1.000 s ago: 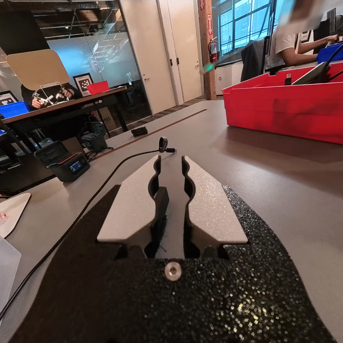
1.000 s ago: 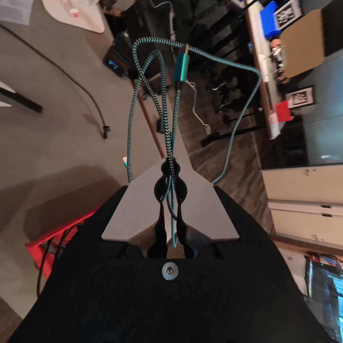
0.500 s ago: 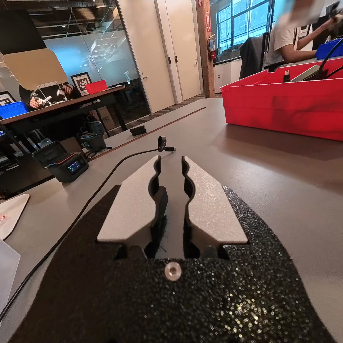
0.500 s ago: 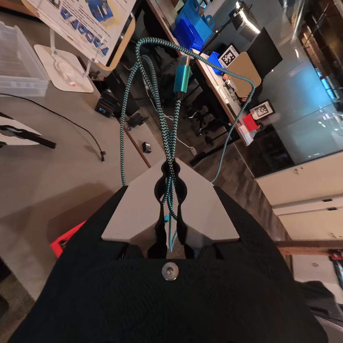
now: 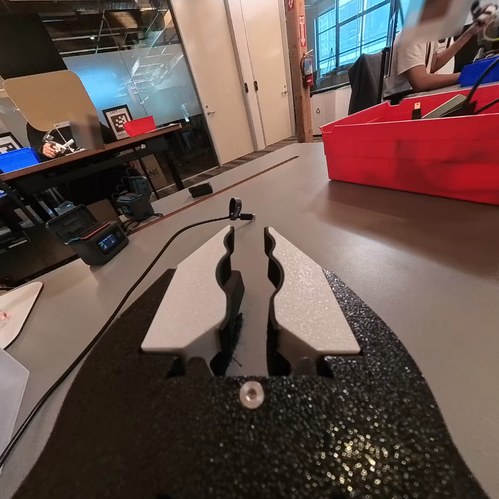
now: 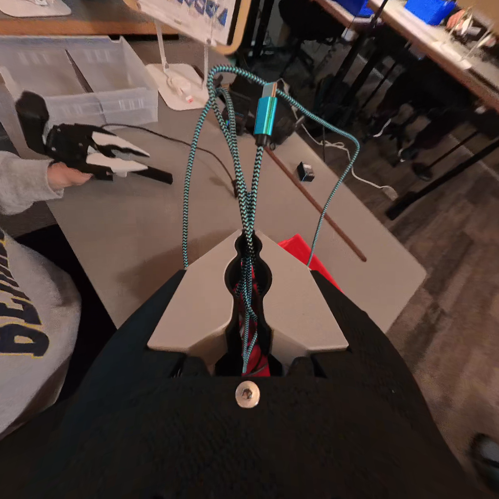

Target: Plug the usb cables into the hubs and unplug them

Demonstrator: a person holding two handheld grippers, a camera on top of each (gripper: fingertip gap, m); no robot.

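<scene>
My right gripper [image 6: 249, 232] is shut on a bundle of teal braided usb cable [image 6: 244, 199], held high above the table. Its loops stand up past the fingertips, and a teal metal plug [image 6: 265, 116] sticks up from them. My left gripper [image 5: 248, 228] is open and empty, low over the grey table [image 5: 378, 270]. It also shows at the left of the right wrist view [image 6: 145, 162], held by a hand. A thin black cable [image 5: 151, 259] lies on the table with its plug [image 5: 247, 216] just ahead of the left fingertips. A grey flat device [image 5: 448, 106] with black cables sits in the red bin [image 5: 405, 162].
The red bin stands at the right of the table and shows under my right gripper [image 6: 297, 244]. A small black block [image 5: 200, 189] lies further back. Clear plastic boxes [image 6: 89, 89] and a white stand base [image 6: 178, 86] sit at the left. People work at other tables. The gap from one gripper's tips to the other's is roughly 40 cm.
My right gripper has swung round with the teal cable, so the left gripper and the holder's sleeve come into its view. The left gripper has hardly moved.
</scene>
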